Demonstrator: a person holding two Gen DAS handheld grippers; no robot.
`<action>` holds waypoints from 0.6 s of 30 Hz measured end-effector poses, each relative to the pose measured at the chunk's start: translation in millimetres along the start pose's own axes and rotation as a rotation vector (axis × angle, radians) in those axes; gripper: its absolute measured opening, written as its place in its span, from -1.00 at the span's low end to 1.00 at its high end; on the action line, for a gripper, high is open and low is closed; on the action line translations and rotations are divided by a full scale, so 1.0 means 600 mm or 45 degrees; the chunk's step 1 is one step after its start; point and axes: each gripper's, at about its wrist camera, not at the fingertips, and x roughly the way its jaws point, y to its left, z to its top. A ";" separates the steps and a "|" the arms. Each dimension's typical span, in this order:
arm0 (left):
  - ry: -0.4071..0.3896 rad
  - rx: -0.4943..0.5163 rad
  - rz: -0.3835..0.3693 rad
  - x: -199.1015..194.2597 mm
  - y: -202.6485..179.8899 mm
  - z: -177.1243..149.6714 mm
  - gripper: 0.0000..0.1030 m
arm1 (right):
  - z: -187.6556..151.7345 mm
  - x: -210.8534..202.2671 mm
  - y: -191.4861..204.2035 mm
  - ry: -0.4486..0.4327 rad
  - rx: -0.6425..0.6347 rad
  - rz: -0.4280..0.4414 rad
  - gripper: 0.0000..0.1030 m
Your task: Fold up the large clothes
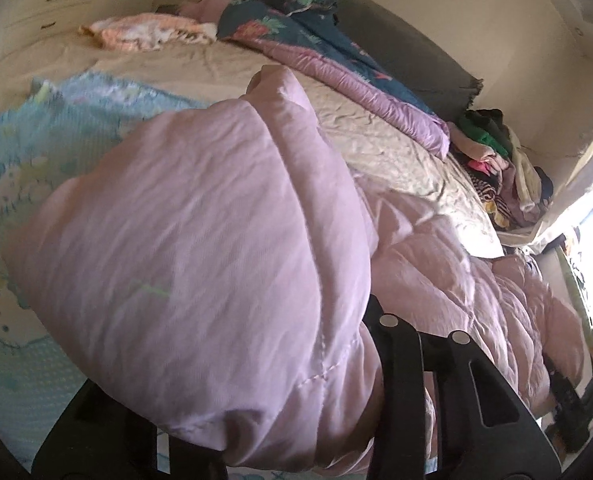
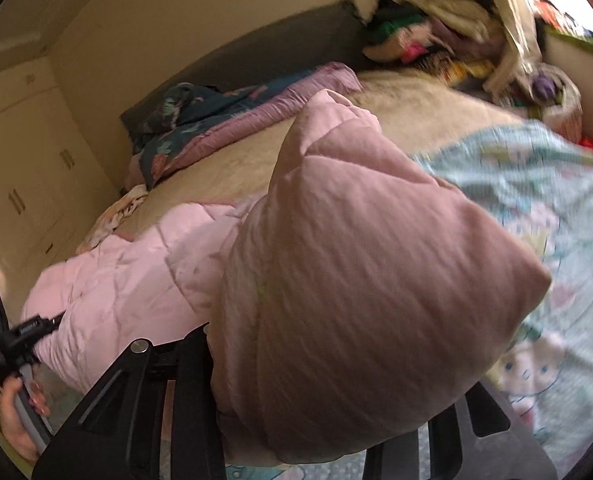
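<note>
We note the bed [image 1: 224,76] under a cream sheet, widest thing in both views. Across its near side lies our pink quilted comforter [image 1: 184,264], bunched. A light blue cartoon-print blanket [image 2: 544,216] lies beneath it. A dark floral quilt [image 1: 296,36] with lilac lining sits along the far edge, and a heap of mixed clothes [image 1: 492,160] fills the corner. Left tongs [image 1: 280,420] are clenched on one fold of the comforter; right tongs [image 2: 336,412] are clenched on another. A hand [image 2: 18,420] grips the left tool's handle.
</note>
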 end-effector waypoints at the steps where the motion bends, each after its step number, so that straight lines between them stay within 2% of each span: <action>1: -0.006 0.010 -0.005 -0.010 -0.005 0.004 -0.44 | 0.006 -0.007 0.006 -0.009 -0.020 0.004 -0.42; 9: -0.052 0.095 -0.017 -0.086 -0.024 -0.004 -0.44 | 0.007 -0.092 0.073 -0.067 -0.214 0.022 -0.44; 18: -0.035 0.130 -0.002 -0.149 -0.003 -0.054 -0.44 | -0.046 -0.166 0.094 -0.047 -0.237 0.018 -0.44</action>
